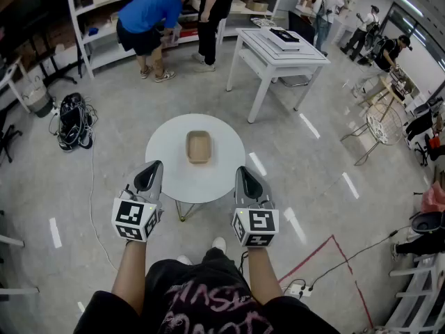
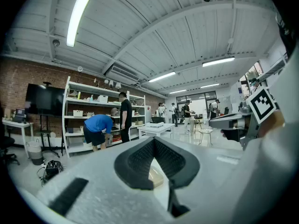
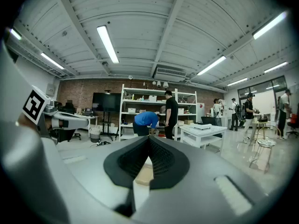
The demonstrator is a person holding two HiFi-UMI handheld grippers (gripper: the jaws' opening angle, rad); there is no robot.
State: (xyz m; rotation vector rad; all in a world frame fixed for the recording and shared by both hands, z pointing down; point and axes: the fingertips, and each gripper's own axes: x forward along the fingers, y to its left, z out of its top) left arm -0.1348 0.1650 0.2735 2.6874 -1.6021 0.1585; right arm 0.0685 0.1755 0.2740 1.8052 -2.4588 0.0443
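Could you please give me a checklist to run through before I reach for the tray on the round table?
1. Small tan rectangular tray empty and central on round white table: ok.
2. Left tongs hold nothing: ok.
3. Right tongs hold nothing: ok.
4. Jaws of both open for a grasp: not ok, both pairs are together.
5. Person in blue top well away from the table: ok.

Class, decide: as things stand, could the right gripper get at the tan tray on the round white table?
Probably yes. The right gripper hovers at the near edge of the table, pointing toward the tray, with nothing between them. Its jaws are shut, so they would have to open first.
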